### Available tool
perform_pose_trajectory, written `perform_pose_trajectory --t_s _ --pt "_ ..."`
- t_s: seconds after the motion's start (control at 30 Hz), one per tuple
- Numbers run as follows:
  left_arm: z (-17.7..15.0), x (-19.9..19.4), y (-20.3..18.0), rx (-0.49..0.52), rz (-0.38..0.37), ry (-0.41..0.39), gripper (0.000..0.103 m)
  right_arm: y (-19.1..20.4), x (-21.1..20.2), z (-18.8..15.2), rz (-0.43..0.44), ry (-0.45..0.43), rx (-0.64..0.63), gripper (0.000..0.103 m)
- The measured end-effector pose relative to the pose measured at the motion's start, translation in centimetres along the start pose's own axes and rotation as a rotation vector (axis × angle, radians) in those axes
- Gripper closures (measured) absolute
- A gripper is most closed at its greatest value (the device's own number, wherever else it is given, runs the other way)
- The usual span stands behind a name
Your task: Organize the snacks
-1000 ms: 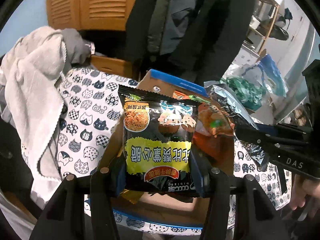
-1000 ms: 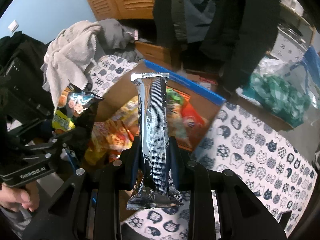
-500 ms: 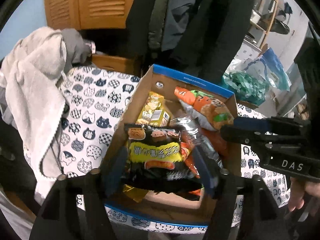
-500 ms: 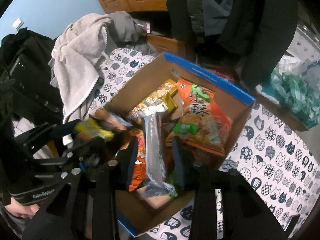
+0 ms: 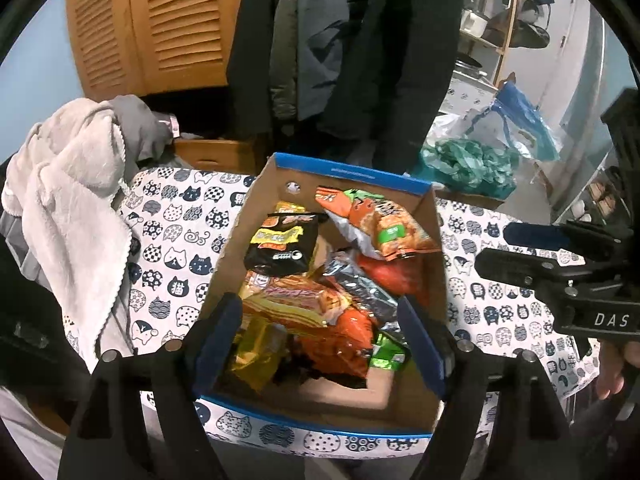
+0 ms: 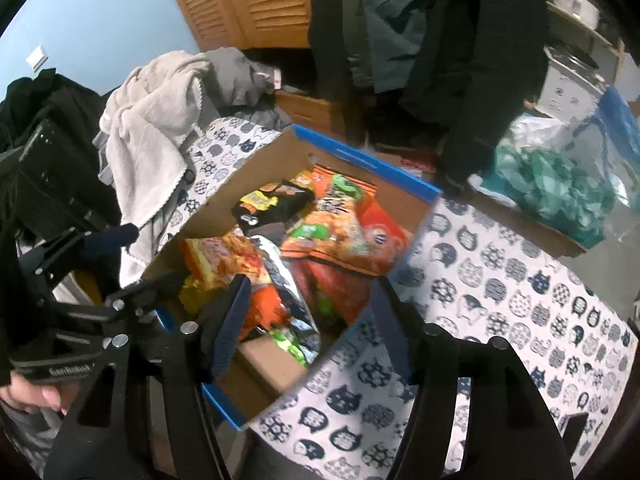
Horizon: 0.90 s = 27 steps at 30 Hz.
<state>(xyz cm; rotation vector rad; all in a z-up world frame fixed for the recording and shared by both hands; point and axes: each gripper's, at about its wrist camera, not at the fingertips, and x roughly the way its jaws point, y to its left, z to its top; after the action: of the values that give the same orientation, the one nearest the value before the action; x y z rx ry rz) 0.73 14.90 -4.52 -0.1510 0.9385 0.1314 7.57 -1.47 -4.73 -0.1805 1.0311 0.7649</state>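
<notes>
In the left wrist view, the left tongs [image 5: 320,340] are hovering over the near end of the cardboard box [image 5: 352,172], spread wide with nothing between them. The box is sitting on the cat-print counter [image 5: 172,240], and the snacks are lying inside it in a loose heap. The black and yellow packet [image 5: 278,248] is resting toward the far left corner, the orange chip bag [image 5: 380,228] is leaning against the far right wall, and the silver foil packet [image 5: 356,284] is lying across the middle. The piling looks like dropping rather than arranging, likely because the box is simply serving as the collecting place. The right tongs [image 5: 560,256] are showing at the right edge, off to the side of the box.

In the right wrist view, the right tongs [image 6: 308,320] are also standing released and empty above the near corner of the box [image 6: 360,156]. The silver foil packet [image 6: 280,276] is lying just beyond them. The left tongs [image 6: 120,264] are showing at the left, held in a hand [image 6: 32,396]. A grey towel [image 6: 152,120] is draping over the counter's far edge. Judging by the bare counter, gathering seems nearly done.
</notes>
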Motion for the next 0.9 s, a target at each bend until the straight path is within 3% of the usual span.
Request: perform_pose_trajectory --t_s 0.27,0.4,0.9 --pt "0.4 -1.6 -1.9 -0.001 -0.051 -0.020 0.017 -1.8 -3.1 -1.3 -0.019 -0.049 0.004 0.038" --pt "0.7 -2.1 -3.0 0.021 -0.055 -0.041 0.017 -2.3 -4.4 -1.6 -0.032 -0.083 -0.001 0.032" --pt "1.9 -1.9 -5.9 0.039 -0.047 -0.066 0.015 -4.6 -6.9 -2.5 -0.055 -0.141 0.024 0.031"
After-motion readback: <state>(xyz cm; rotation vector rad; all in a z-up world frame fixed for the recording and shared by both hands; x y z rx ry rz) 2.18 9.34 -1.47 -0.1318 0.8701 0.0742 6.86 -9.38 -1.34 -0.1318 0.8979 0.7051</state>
